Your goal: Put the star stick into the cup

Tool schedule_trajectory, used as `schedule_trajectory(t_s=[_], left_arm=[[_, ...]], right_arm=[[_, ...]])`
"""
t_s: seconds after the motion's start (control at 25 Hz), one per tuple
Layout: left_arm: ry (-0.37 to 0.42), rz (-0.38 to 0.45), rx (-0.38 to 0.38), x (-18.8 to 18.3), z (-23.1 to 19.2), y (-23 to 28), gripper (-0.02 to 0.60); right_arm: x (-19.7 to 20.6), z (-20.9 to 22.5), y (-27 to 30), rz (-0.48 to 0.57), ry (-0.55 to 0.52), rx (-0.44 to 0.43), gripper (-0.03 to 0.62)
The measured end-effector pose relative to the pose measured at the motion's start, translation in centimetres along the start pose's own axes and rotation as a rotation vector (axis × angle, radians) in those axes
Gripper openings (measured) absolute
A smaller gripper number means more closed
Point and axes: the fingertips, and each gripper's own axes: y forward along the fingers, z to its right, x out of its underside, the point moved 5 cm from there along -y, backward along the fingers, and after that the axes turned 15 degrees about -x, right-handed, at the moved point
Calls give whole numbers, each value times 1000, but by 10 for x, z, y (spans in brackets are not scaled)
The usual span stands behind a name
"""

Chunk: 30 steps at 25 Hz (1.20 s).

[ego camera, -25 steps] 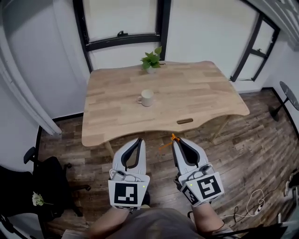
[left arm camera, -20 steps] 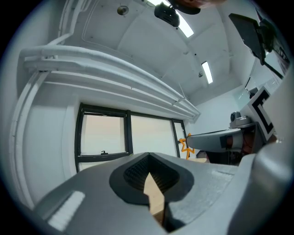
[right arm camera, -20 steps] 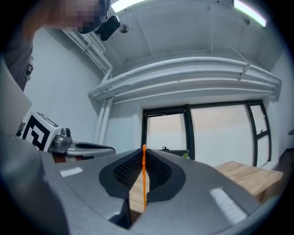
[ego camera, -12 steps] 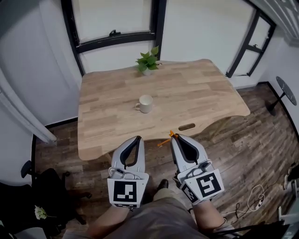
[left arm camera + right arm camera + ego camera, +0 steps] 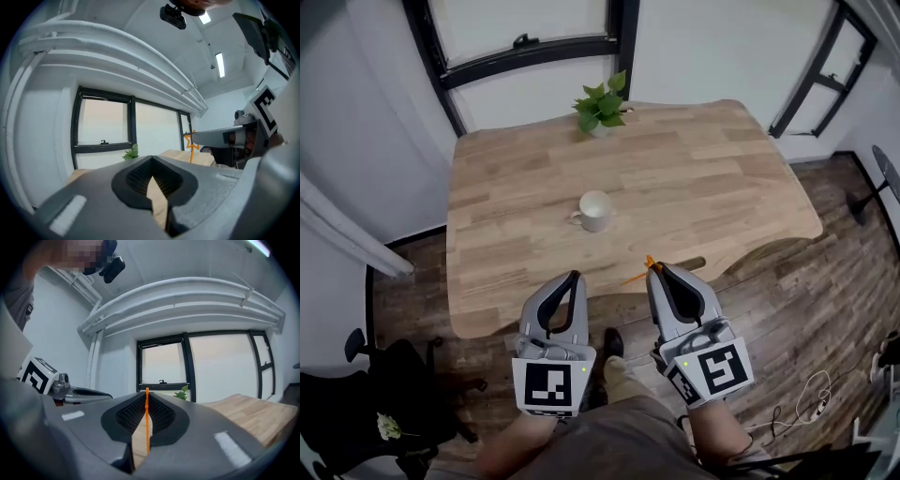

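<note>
The orange star stick (image 5: 639, 272) was pinched between the closed jaws of the right gripper (image 5: 655, 269), its thin shaft standing upright in the jaw gap in the right gripper view (image 5: 147, 423), its star end poking out past the tips toward the left. It hung over the near edge of the wooden table (image 5: 712, 178). The white cup (image 5: 595, 210) stood upright near the table's middle, farther away and slightly left of the stick, well apart from it. The left gripper (image 5: 572, 278) hovered just left of the right one, jaws pressed together with nothing between them. A potted plant (image 5: 601, 105) sat at the far edge.
</note>
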Motion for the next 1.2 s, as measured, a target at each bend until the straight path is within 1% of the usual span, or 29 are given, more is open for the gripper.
schedule_trajectory(t_s=[0.16, 0.28, 0.44, 0.56, 0.68, 0.92, 1.08, 1.2], left_arm=[[0, -37, -31, 6, -4, 41, 0], [12, -48, -54, 4, -5, 69, 0], [25, -31, -86, -6, -4, 104, 0], [40, -17, -108, -16, -3, 121, 0], [55, 14, -137, -28, -5, 130, 0], [76, 38, -192, -37, -19, 139, 0], [73, 54, -209, -42, -31, 145, 0], [64, 51, -208, -39, -41, 152, 0]], right_arm=[[7, 36, 31, -16, 25, -28, 44], [5, 61, 52, -13, 33, -58, 44], [-5, 89, 81, 9, 27, -108, 44], [-17, 104, 96, 38, 14, -140, 44], [-29, 113, 108, 70, -1, -175, 44], [-41, 120, 131, 110, -24, -224, 44], [-44, 122, 145, 115, -28, -231, 44], [-41, 123, 156, 99, -28, -228, 44]])
